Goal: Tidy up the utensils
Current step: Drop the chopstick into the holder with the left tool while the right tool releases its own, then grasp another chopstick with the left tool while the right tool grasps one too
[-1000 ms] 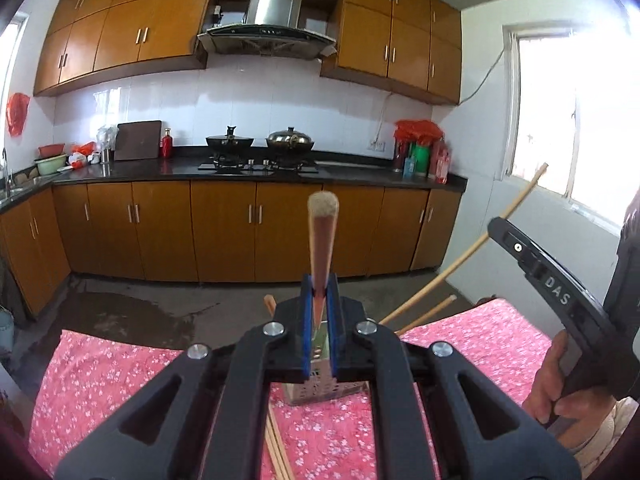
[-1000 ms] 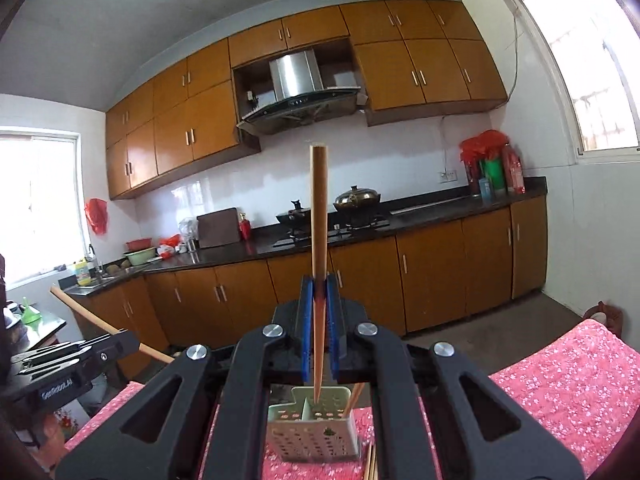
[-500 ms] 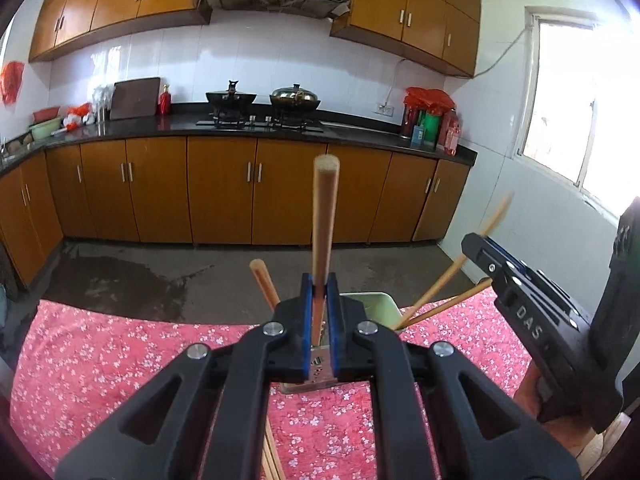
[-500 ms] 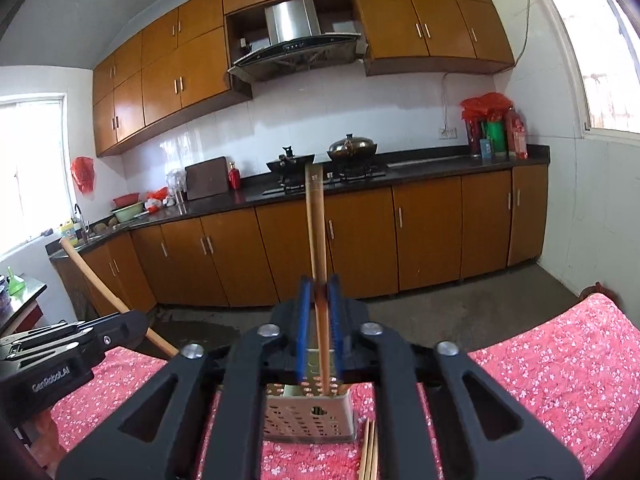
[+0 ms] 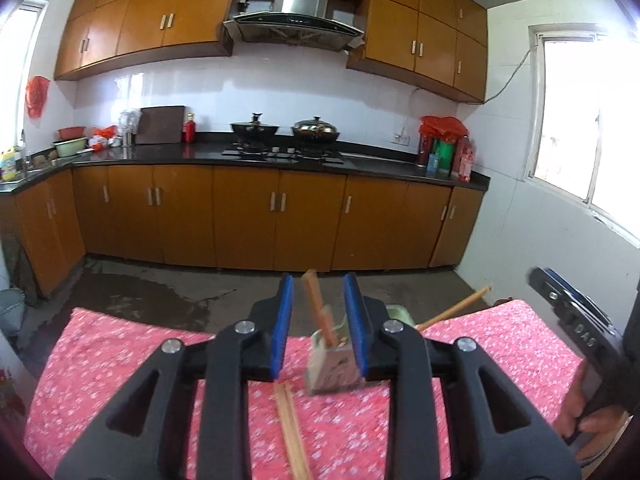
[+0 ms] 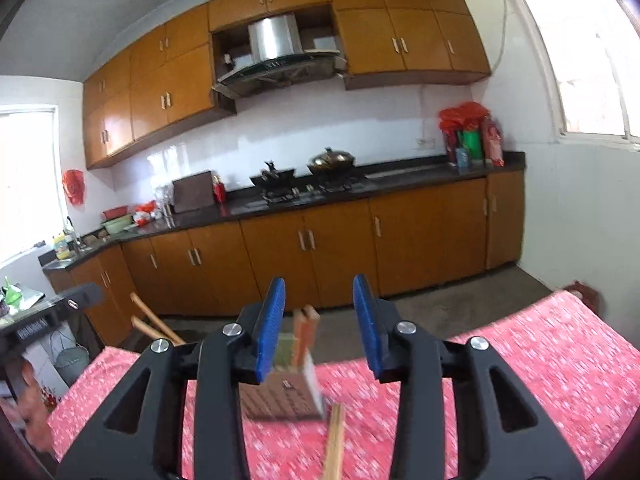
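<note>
Wooden chopsticks (image 5: pixel 320 312) stand tilted in holder (image 5: pixel 332 368) mid-table (image 5: pixel 120 352); left gripper (image 5: pixel 316 316), right gripper (image 6: pixel 318 320) jaws opening, gripping nothing; loose pair (image 5: pixel 294 432) awaits near front edge.

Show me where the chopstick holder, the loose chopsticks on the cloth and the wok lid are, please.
chopstick holder (image 5: pixel 334 372): left wrist view, on its front wall.
loose chopsticks (image 5: pixel 292 424): left wrist view, midway along the pair lying on the red cloth.
wok lid (image 5: pixel 316 126): left wrist view, on the metal dome.
</note>
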Motion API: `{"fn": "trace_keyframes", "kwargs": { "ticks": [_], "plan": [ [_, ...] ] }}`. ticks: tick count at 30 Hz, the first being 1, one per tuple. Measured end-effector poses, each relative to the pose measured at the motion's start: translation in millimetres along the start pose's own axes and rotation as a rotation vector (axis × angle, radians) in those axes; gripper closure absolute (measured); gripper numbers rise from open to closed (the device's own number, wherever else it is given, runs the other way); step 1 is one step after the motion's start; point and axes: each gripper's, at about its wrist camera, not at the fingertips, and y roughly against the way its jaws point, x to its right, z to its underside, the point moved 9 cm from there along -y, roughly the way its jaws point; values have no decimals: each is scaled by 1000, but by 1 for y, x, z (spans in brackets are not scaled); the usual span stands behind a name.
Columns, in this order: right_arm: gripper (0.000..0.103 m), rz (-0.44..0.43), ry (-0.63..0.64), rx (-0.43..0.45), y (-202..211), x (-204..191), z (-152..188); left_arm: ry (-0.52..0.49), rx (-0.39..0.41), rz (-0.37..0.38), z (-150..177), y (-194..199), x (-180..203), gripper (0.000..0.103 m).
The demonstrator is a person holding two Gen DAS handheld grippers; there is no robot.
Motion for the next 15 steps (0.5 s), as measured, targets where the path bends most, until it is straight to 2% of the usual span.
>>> {"fn": "trace_keyframes", "kwargs": {
  "ticks": [3, 6, 7, 8, 9, 11, 15],
  "plan": [
    [64, 43, 4, -109, -3, 19, 41, 4, -31, -39, 28, 12, -18, 73],
    [64, 50, 1, -290, -19, 30, 105, 14, -104, -93, 71, 8, -40, 72],
    [69, 23, -15, -375, -26, 30, 134, 20, -140, -114, 90, 4, -48, 72],
    [80, -3, -31, -426, -29, 28, 152, 27, -185, -138, 111, -2, -56, 72],
    [82, -26, -40, -474, -32, 25, 171, 34, -213, -149, 125, -5, -60, 72],
    [86, -42, -27, -557, -38, 16, 206, 54, -269, -161, 152, -10, -68, 72],
    [87, -51, -6, -631, -45, 6, 241, 68, -360, -173, 194, -16, -75, 72]
  ]
}}
